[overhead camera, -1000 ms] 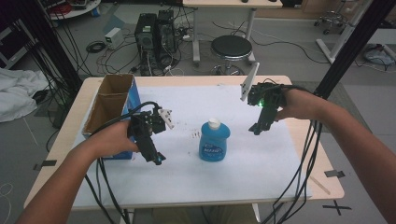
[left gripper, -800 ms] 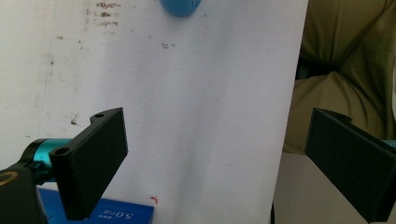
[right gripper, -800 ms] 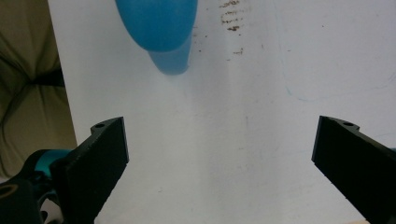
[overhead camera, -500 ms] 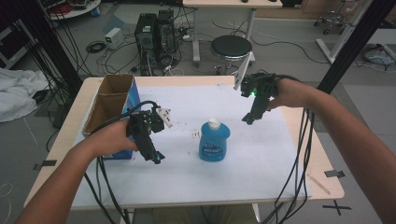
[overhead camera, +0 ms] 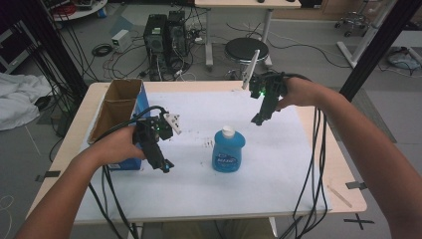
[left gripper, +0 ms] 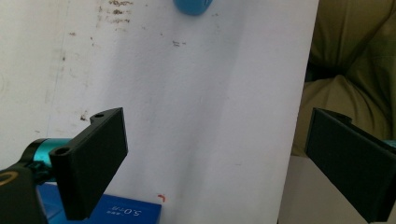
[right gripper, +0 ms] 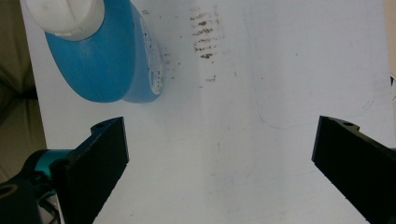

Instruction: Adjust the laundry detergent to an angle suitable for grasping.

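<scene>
Right gripper [overhead camera: 260, 119] has swung in from the far right edge over the last sec and now hangs just behind and to the right of the blue bottle [overhead camera: 228, 150], tips aimed down toward it; jaws wide apart, nothing between them. In the right gripper view the bottle [right gripper: 100, 51] sits up-left of the open jaws, not yet between them, so prob. a reach for the bottle is under way, grasp not started. Left gripper [overhead camera: 164, 166] hasn't moved: parked left of the bottle, just beside the blue box [overhead camera: 127, 163], jaws also spread and empty. Bottle stands upright near the middle of the white sheet [overhead camera: 278, 179], well apart from the cardboard box [overhead camera: 117, 104] to its left. Long axis vertical, white cap [overhead camera: 228, 131] pointing straight up; its flat labelled face looks toward the person, wide side running left-right. For a side grab the right gripper would likely need to come lower and nearer, closing across the narrow depth. Tip-over risk seems small, base looks broad.
</scene>
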Demonstrator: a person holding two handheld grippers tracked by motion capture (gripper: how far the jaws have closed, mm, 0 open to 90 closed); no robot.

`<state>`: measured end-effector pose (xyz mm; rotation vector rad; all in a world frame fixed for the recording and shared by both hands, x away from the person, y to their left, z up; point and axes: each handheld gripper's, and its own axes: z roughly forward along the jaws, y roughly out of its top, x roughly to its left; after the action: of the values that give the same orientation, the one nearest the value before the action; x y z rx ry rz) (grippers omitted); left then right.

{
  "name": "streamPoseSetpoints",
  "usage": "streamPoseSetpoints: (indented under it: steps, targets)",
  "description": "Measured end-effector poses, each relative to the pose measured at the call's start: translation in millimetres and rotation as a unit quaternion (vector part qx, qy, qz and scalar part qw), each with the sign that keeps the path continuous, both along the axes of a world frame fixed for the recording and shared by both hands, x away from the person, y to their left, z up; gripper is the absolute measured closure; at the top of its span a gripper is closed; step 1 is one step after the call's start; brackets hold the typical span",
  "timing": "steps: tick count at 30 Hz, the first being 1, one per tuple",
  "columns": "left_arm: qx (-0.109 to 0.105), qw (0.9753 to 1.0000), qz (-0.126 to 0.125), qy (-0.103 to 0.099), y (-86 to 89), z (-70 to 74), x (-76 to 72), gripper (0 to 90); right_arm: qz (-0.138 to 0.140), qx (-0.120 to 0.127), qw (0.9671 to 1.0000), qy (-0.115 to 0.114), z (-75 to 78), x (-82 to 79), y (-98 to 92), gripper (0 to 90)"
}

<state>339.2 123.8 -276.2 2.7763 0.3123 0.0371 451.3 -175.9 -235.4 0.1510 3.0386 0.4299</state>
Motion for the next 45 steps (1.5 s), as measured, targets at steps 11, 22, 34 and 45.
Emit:
streamPoseSetpoints:
  steps: [11,22,34,45]
  targets:
    - [-0.001,1.0000,-0.004,-0.004,0.0,0.3,-0.2,6.0,-0.003,-0.005,1.0000,0.003,1.2,2.2,-2.7,2.8]
    - [-0.004,0.9999,0.004,-0.009,-0.1,1.8,-2.9,6.0,-0.002,-0.003,1.0000,0.001,4.2,-2.0,-5.5,2.8]
    - [-0.004,0.9999,0.006,-0.014,-1.8,2.9,-6.2,6.0,-0.001,0.001,1.0000,-0.007,6.3,-5.0,-8.7,2.8]
    - [-0.005,0.9998,0.009,-0.015,-4.1,1.4,-8.9,6.0,-0.002,-0.002,1.0000,-0.008,7.5,-9.3,-10.3,2.8]
